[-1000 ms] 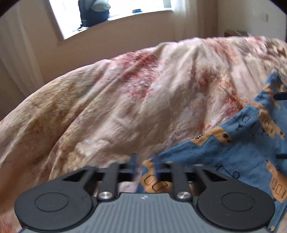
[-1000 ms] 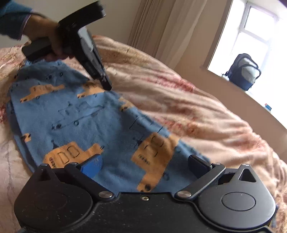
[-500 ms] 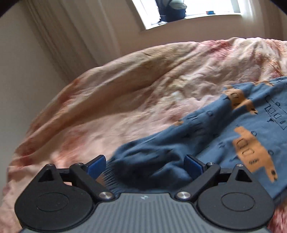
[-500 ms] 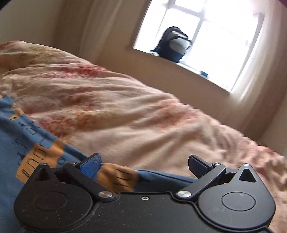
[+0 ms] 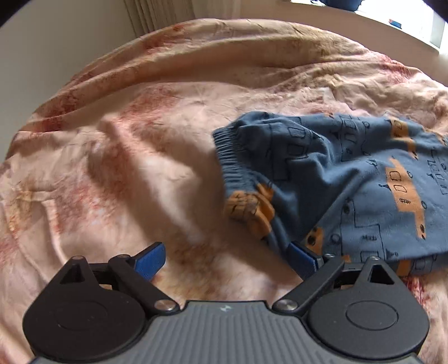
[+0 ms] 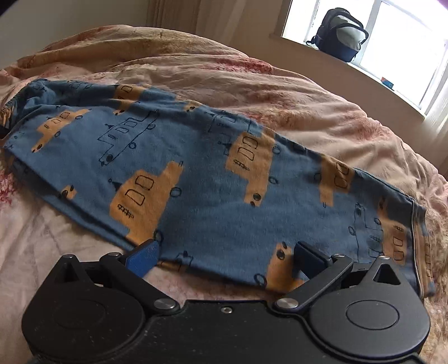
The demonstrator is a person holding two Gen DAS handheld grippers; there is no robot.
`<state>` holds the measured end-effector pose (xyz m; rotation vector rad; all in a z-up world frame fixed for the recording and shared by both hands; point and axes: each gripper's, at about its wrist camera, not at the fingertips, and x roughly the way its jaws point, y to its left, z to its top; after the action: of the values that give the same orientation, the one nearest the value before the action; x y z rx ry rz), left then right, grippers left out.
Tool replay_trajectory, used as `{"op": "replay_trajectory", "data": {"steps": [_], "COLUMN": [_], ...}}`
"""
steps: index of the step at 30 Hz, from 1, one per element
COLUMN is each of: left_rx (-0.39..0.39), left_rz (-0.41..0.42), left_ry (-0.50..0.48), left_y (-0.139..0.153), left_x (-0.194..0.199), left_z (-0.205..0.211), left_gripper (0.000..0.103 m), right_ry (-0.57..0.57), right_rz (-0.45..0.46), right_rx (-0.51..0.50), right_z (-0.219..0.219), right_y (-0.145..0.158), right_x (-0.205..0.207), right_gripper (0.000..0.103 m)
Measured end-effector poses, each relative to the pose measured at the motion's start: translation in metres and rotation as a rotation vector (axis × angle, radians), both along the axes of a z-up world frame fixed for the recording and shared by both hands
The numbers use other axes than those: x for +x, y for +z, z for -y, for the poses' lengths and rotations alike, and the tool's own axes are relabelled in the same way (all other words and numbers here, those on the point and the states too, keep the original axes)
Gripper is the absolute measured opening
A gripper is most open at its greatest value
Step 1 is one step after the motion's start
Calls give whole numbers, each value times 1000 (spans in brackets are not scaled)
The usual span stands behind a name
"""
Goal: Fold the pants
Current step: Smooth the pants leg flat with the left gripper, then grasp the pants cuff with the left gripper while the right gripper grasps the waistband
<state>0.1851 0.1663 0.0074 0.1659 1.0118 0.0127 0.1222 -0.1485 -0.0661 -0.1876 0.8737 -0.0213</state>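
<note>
Blue pants (image 6: 201, 179) with orange vehicle prints lie stretched across the bed, one leg folded over the other, hem at the right. In the left wrist view their bunched waistband end (image 5: 322, 179) lies at the right. My left gripper (image 5: 226, 259) is open and empty above the bedcover, its right finger beside the pants' near edge. My right gripper (image 6: 226, 256) is open and empty, just above the pants' near edge.
The pink floral bedcover (image 5: 126, 156) is wrinkled all around the pants. A dark backpack (image 6: 340, 35) sits on the windowsill beyond the bed. Curtains (image 5: 156, 14) and wall stand behind the bed's far side.
My left gripper opened, let go of the pants and drew back from the waistband. My right gripper stayed open and swung back over the pants' near edge.
</note>
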Motion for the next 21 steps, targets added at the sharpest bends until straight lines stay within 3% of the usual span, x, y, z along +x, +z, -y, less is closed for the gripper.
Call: {"op": "replay_trajectory", "data": {"steps": [4,7,9,12,14,17,21], "left_rx": [-90,-155,-140,35,196,343,468], "left_rz": [129,206,205,200,240,247,211], "left_ry": [-40,-161,-275,-492,-636,-801,-960], "left_y": [31,40,37,25,16,3,-13], "left_x": [-25,-37,-41,-49,-61,-74,-90], "left_z": [11,42,70,119,143,161,169], "left_gripper": [102,103,103,103,103,102,91], "right_ry": [7,128,226,292,312,322,365], "right_rz": [136,207,232,248,269,283,266], "right_rx": [87,-9,-109,-206,-232,-221,-181], "right_z": [0,-19,-34,-45,-43,-37,-36], "right_y": [21,21,15,10,9,10,11], "right_x": [-11,-20,-26,-32,-35,-36,-33], "right_gripper": [102,102,102,102,102,100,75]}}
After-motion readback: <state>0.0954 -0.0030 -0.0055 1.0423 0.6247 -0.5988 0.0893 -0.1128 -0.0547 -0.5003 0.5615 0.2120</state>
